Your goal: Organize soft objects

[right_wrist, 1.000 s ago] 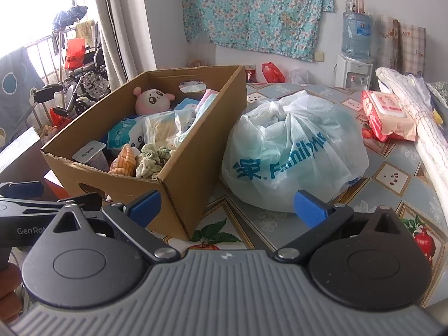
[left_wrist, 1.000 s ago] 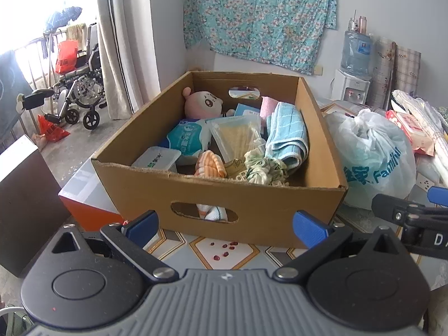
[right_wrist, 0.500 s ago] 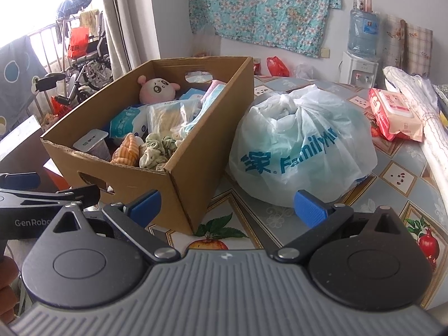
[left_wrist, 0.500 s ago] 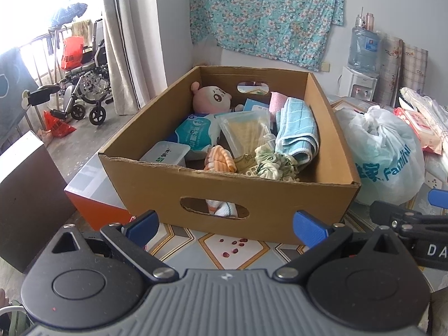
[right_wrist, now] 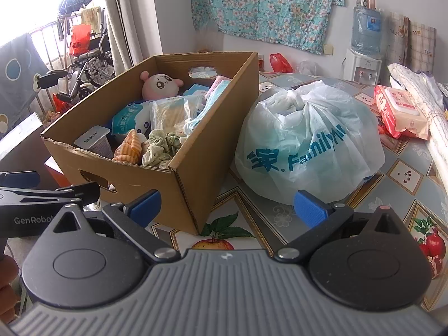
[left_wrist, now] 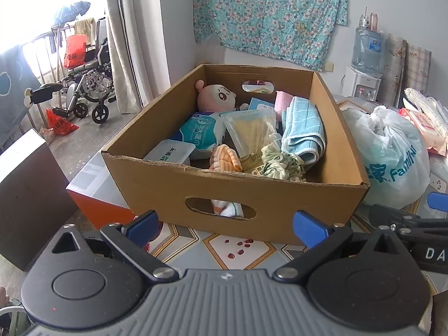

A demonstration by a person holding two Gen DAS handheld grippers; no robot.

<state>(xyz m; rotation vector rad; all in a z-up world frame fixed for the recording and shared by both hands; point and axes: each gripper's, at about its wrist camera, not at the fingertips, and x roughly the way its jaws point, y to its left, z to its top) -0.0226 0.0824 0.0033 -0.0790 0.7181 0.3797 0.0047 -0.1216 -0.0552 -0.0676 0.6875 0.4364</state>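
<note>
Over the last second both cameras have risen and tipped a little toward the cardboard box (left_wrist: 235, 196). In the left wrist view its far wall and cut-out handle now sit lower in the frame, and more of the contents shows over the near rim. Nothing in the box or on the desk (right_wrist: 397, 179) has been moved; only the viewpoints have shifted. This looks like an approach, with no soft thing picked so far.

The left gripper (left_wrist: 225, 225) hangs in front of the box's near wall at the bottom centre of its frame. Its blue-tipped fingers (left_wrist: 141, 224) are spread wide with nothing between them. The right gripper (right_wrist: 225, 205) hovers over the near corner of the box, equally wide and holding nothing.

The soft things lie inside the box: a pink plush doll (left_wrist: 214, 98) at the back, a folded blue towel (left_wrist: 305, 128) along the right side, an orange striped cloth (left_wrist: 225, 161) and a green scrunched cloth (left_wrist: 282, 163) near the front rim. Among them are a packet of tissues (left_wrist: 200, 131) and a small plastic case (left_wrist: 169, 151). A tied white plastic bag (right_wrist: 308, 142) sits just beside the box, right of centre in the right wrist view, untouched, as it was earlier.
</note>
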